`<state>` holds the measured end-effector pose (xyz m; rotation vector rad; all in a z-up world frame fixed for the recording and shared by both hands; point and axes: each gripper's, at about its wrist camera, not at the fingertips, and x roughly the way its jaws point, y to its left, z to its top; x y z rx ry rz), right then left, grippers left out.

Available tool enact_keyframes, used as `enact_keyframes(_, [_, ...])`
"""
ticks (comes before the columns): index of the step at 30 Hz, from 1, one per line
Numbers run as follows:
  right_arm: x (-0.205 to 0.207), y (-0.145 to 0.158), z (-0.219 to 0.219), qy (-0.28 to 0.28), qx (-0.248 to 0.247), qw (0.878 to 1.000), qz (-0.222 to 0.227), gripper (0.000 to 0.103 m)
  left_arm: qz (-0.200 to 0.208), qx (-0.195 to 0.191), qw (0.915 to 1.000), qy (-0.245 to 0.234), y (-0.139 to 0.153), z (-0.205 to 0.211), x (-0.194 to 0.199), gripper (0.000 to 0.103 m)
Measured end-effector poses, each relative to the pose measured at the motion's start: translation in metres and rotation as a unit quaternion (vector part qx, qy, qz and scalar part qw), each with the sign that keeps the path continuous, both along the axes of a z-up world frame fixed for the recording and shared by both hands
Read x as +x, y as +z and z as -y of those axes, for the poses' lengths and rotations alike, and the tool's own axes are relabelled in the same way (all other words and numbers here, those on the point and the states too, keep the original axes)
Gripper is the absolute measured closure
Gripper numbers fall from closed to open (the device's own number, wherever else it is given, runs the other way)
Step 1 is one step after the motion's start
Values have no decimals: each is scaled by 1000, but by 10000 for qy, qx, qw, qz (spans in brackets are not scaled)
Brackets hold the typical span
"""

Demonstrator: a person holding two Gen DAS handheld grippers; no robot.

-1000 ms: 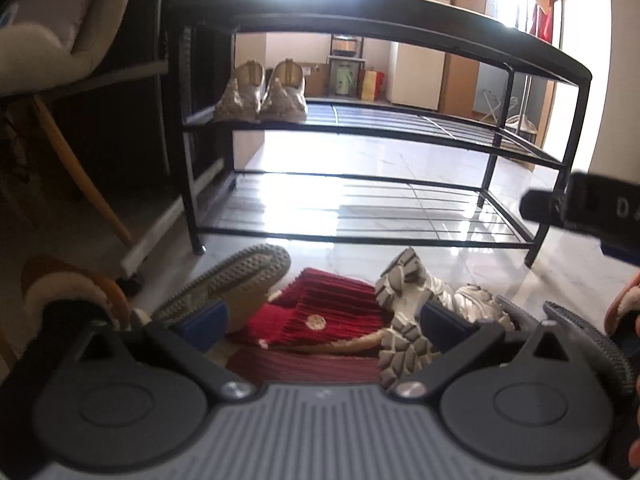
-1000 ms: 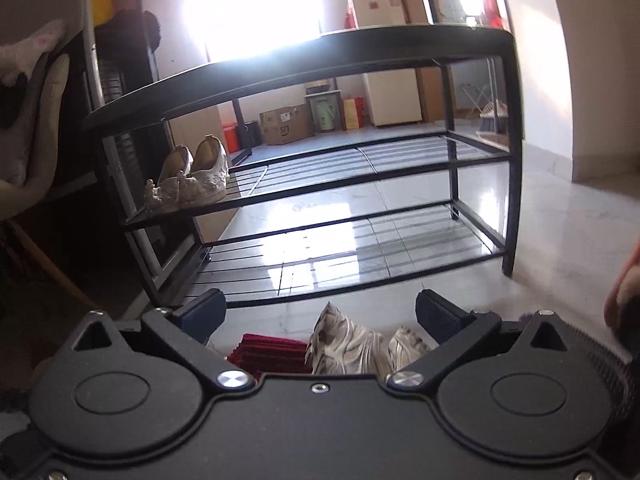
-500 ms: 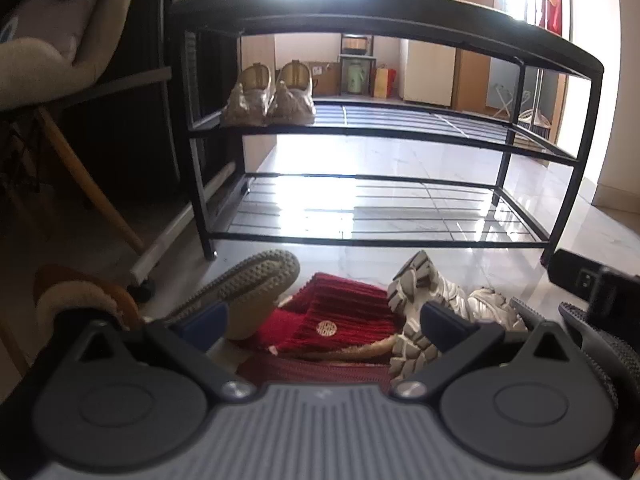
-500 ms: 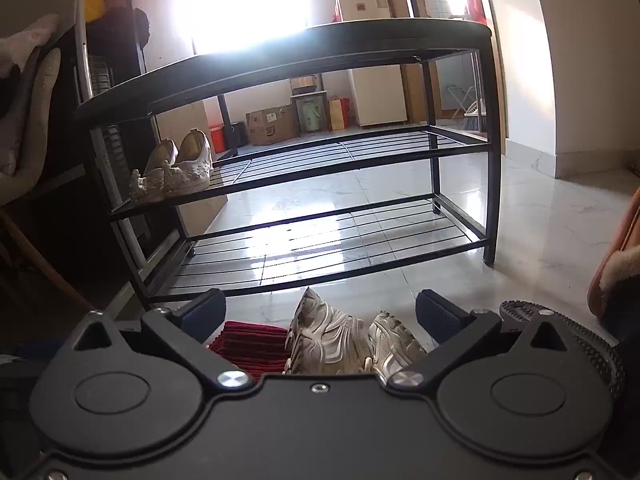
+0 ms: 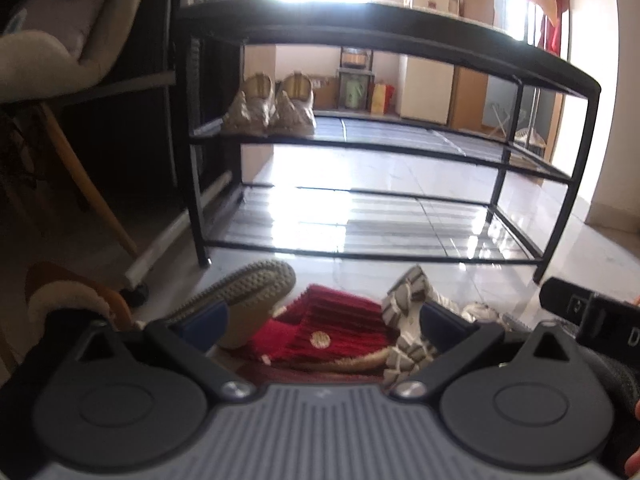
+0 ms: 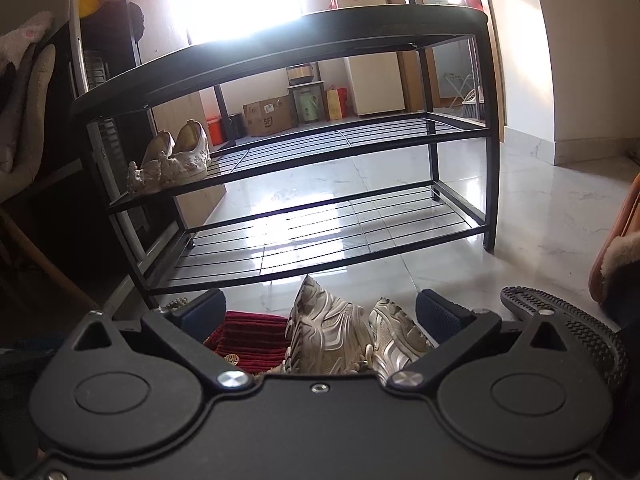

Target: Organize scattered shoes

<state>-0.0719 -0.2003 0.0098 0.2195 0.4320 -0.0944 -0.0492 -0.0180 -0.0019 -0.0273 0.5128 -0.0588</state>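
A black three-tier shoe rack (image 5: 384, 148) (image 6: 320, 152) stands ahead with a beige embroidered pair (image 5: 270, 108) (image 6: 174, 160) on the left of its middle shelf. On the floor in front lie red knit slippers (image 5: 320, 332) (image 6: 248, 336), a shoe with its grey sole up (image 5: 248, 292), and silver-beige sneakers (image 5: 408, 320) (image 6: 344, 336). My left gripper (image 5: 320, 320) is open above the red slippers. My right gripper (image 6: 320, 312) is open above the sneakers, and its body shows in the left wrist view (image 5: 588, 316).
A brown fleece-lined slipper (image 5: 68, 300) lies at the left, its mate (image 6: 620, 248) at the right beside a dark treaded sole (image 6: 560, 320). A chair with wooden legs (image 5: 80, 160) stands left of the rack. Glossy tile floor (image 6: 540, 208) lies to the right.
Both grippers have drawn back and lowered a little toward the pile of shoes. The right gripper has dropped lower in the left wrist view. Both stay open.
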Motion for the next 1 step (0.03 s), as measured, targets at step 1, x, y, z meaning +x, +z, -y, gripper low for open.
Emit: enact_keyframes(1, [-1, 0, 2, -5, 9, 10000, -8, 0, 62, 12, 10000, 1, 1, 0, -1, 1])
